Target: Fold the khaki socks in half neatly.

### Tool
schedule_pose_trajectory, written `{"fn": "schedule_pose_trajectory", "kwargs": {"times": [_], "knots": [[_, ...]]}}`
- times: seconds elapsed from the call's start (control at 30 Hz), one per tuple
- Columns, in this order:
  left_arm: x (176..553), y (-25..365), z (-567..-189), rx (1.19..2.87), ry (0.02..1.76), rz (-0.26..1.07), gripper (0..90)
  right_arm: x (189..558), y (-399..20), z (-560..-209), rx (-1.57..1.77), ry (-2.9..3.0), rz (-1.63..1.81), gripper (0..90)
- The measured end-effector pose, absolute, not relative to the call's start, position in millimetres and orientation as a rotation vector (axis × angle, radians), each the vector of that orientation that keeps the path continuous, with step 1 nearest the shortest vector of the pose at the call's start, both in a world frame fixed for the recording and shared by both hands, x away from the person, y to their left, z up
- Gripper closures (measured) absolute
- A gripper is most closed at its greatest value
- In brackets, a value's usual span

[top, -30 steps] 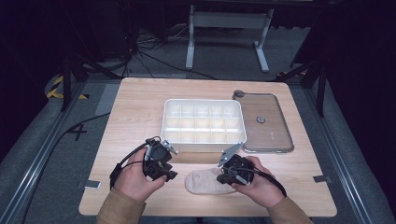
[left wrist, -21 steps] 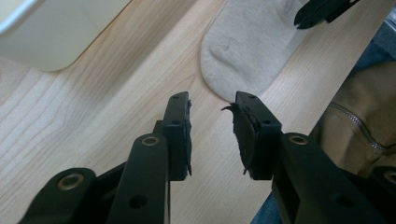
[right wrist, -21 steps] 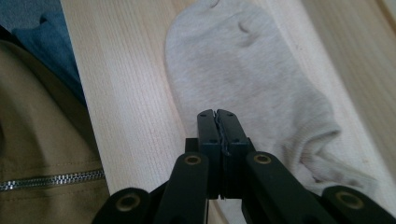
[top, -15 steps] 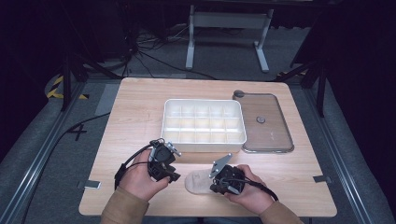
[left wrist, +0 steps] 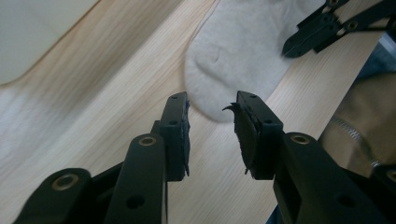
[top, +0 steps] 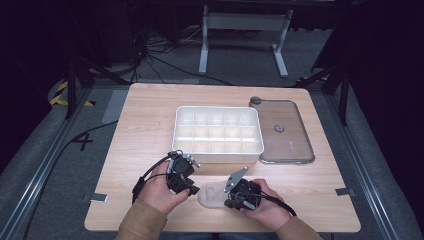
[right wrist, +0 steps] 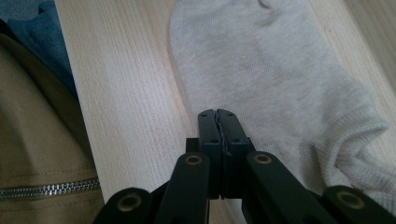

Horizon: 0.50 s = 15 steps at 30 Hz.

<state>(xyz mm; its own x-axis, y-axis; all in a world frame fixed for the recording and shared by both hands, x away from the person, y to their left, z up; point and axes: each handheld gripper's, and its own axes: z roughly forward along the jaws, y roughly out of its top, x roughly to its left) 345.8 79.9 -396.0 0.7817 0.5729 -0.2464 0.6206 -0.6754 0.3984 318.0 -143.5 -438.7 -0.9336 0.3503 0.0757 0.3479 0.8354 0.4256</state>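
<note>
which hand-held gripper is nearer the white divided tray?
Left. The left hand-held gripper sits just below the tray, near its front left corner. The right hand-held gripper is farther toward the table's near edge, over the sock.

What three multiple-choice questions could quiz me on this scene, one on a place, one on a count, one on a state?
1. Where does the sock lie?
A. inside the tray
B. on the table, between the two hand-held grippers
C. on the lid

2. How many rows of compartments has the tray?
A. three
B. one
C. six

3. How do the right hand-held gripper's jaws stand?
A. wide open
B. shut together
C. clamped on the tray's wall

Answers:
1. B, the high view shows it on bare wood near the table's front edge, with the left hand-held gripper at its other end.
2. A, three rows show from above.
3. B, the right gripper view shows the pads meeting over the sock.
</note>
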Motion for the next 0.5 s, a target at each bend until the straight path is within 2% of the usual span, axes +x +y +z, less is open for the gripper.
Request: {"fn": "schedule_pose_trajectory", "kwargs": {"times": [0.37, 0.5], "knots": [[354, 61, -429, 2.509, 0.971, -0.19, 65.1, 317, -145, -440, 0.595, 2.991, 0.713, 90.0], [353, 57, -432, 2.532, 0.98, -0.16, 65.4, 317, -145, -440, 0.597, 2.99, 0.717, 90.0]]}}
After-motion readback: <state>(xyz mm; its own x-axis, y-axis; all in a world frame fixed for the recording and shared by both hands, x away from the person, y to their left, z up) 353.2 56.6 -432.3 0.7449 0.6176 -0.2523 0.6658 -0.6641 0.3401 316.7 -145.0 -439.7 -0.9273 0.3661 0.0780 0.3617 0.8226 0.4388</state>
